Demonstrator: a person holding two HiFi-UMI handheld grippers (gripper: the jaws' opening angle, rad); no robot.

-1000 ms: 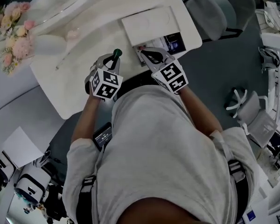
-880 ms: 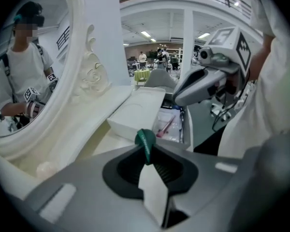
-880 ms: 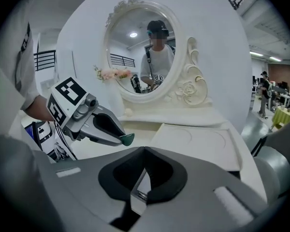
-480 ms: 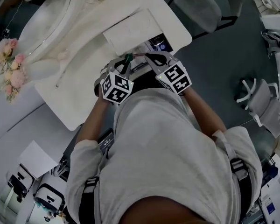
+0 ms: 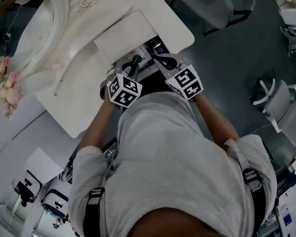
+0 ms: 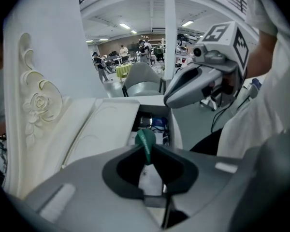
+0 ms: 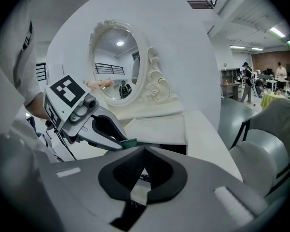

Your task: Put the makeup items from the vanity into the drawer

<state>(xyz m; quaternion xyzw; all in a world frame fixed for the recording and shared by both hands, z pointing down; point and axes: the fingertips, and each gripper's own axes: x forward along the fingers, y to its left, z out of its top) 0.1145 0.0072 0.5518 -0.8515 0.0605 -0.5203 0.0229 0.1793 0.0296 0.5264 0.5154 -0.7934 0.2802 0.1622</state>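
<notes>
A green-capped makeup item (image 5: 136, 59) (image 6: 146, 140) sticks up between the jaws of my left gripper (image 5: 132, 66) (image 6: 146, 151), which is shut on it. It hangs just over the near edge of the open drawer (image 5: 153, 45) (image 6: 176, 123) of the white vanity (image 5: 89, 83). Several small items lie in the drawer. My right gripper (image 5: 156, 59) (image 7: 144, 166) is shut and empty, close beside the left one at the drawer's front. In the right gripper view the left gripper (image 7: 94, 124) shows with the green tip (image 7: 130, 142).
An ornate oval mirror (image 5: 44, 14) (image 7: 117, 64) stands at the back of the vanity, with pink flowers (image 5: 7, 90) to its left. A grey chair (image 5: 212, 4) (image 7: 266, 149) stands to the right. A raised white panel (image 5: 121, 36) lies behind the drawer.
Both grippers have moved across the vanity's front to the open drawer. The left one carried the green item along; the right one stayed shut.
</notes>
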